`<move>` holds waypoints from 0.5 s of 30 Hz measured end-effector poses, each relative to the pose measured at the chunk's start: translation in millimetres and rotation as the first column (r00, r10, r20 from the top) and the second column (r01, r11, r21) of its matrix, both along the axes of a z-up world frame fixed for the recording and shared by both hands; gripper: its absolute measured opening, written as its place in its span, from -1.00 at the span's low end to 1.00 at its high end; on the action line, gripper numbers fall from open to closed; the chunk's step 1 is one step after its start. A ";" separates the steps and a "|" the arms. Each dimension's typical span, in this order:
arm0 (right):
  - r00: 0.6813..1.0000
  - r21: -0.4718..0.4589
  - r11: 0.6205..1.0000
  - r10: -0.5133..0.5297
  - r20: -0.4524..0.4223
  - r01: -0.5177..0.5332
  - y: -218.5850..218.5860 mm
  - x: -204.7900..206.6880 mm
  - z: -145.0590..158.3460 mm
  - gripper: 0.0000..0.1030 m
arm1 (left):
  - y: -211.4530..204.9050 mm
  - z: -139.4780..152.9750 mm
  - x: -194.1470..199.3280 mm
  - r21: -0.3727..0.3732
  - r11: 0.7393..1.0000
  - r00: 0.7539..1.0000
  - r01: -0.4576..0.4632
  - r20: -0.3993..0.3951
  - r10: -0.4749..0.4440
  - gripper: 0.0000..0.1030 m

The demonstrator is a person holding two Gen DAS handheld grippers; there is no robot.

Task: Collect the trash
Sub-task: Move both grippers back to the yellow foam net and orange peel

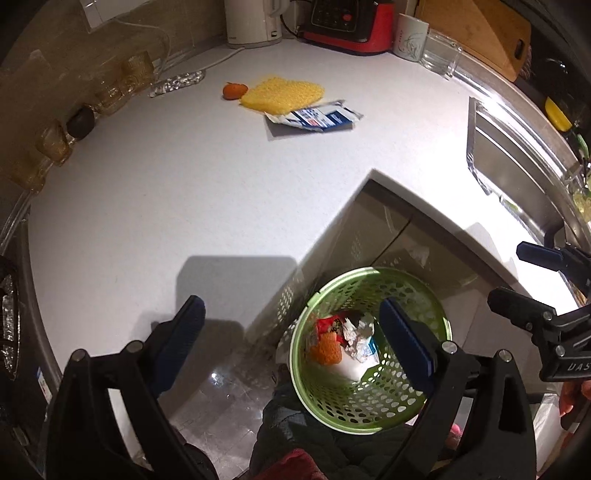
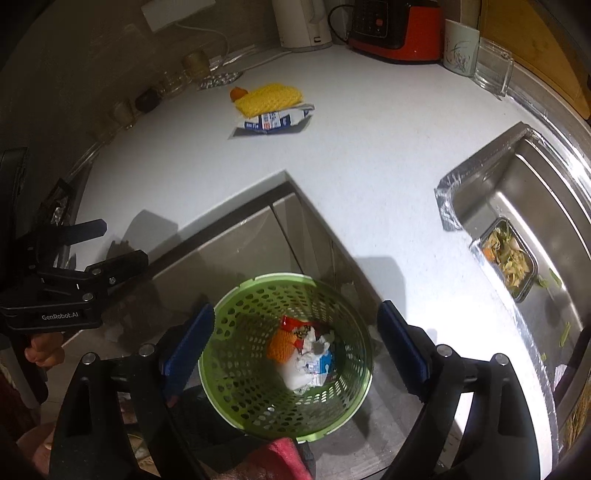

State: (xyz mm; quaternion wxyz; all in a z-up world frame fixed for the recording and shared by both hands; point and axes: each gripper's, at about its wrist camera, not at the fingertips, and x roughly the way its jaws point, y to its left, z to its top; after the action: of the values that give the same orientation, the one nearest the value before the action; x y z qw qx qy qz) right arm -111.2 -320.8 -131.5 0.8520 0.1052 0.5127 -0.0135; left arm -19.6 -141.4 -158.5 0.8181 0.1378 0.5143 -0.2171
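Both the left gripper [image 1: 291, 345] and the right gripper [image 2: 297, 341] have their fingers spread, pinching nothing. The green basket [image 2: 236, 391] with trash sits below between them; a carton [image 2: 275, 121] lies on the counter [image 2: 369, 155] far beyond.

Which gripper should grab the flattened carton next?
Left, marginally. Both grippers, left and right, hang open and empty over the basket; the carton lies on the left gripper's side.

A home kitchen: a white countertop [image 2: 369, 155] carries an electric kettle [image 2: 303, 24], a red-based blender [image 2: 397, 31], a mug [image 2: 460, 48] and a wooden cutting board [image 1: 476, 33], beside a steel sink [image 2: 524, 192].
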 end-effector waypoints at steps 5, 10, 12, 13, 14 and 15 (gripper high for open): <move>0.998 -0.021 1.000 -0.005 0.067 0.006 6.5 49.1 25.0 0.86 | 14.1 20.1 50.8 -0.027 0.999 0.999 -0.029 0.043 0.030 0.78; 0.993 -0.033 0.999 -0.002 0.115 0.006 15.4 107.8 41.2 0.91 | 28.8 33.8 114.5 -0.060 0.996 0.996 -0.061 0.060 0.064 0.85; 0.992 -0.038 0.999 0.004 0.124 0.000 18.0 133.1 42.4 0.95 | 34.0 35.8 141.3 -0.069 0.995 0.995 -0.068 0.063 0.072 0.85; 0.992 -0.043 0.999 0.013 0.125 -0.007 19.3 147.3 40.9 0.95 | 35.7 35.9 153.6 -0.071 0.995 0.995 -0.070 0.062 0.074 0.85; 0.993 -0.052 0.999 0.020 0.120 -0.014 20.2 162.0 38.0 0.95 | 37.0 35.7 162.3 -0.072 0.995 0.995 -0.071 0.064 0.076 0.85; 0.993 -0.062 0.998 0.026 0.114 -0.019 20.3 174.2 34.8 0.95 | 38.3 35.4 174.4 -0.073 0.995 0.995 -0.069 0.067 0.074 0.85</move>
State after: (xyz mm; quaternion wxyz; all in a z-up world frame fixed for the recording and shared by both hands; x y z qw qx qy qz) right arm 63.0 -300.5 -96.8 0.8829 0.0742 0.4635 -0.0132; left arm 154.7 -103.0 -123.1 0.8473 0.0978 0.4820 -0.2007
